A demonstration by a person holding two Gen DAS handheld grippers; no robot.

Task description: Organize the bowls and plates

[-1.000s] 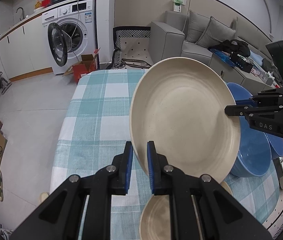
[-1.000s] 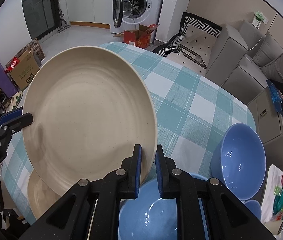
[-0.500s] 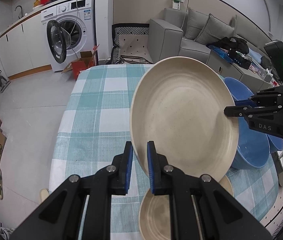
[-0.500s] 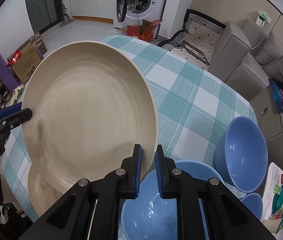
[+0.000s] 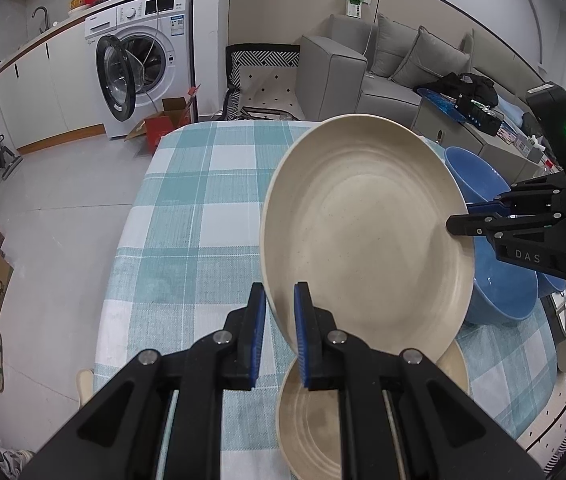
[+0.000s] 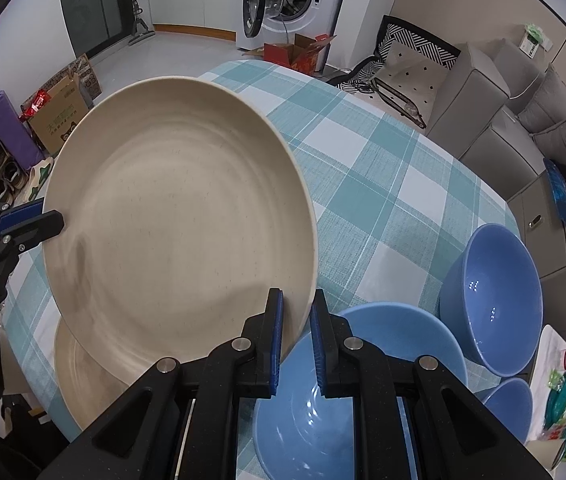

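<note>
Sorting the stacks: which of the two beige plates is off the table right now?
The larger beige plate, tilted in the air with both tools clamped on opposite rims. The smaller plate lies flat on the checked cloth beneath it.

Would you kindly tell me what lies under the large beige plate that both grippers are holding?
Under the raised large round beige plate a smaller beige plate rests on the teal checked tablecloth. Only its near part shows; its far part is covered by the held plate.
</note>
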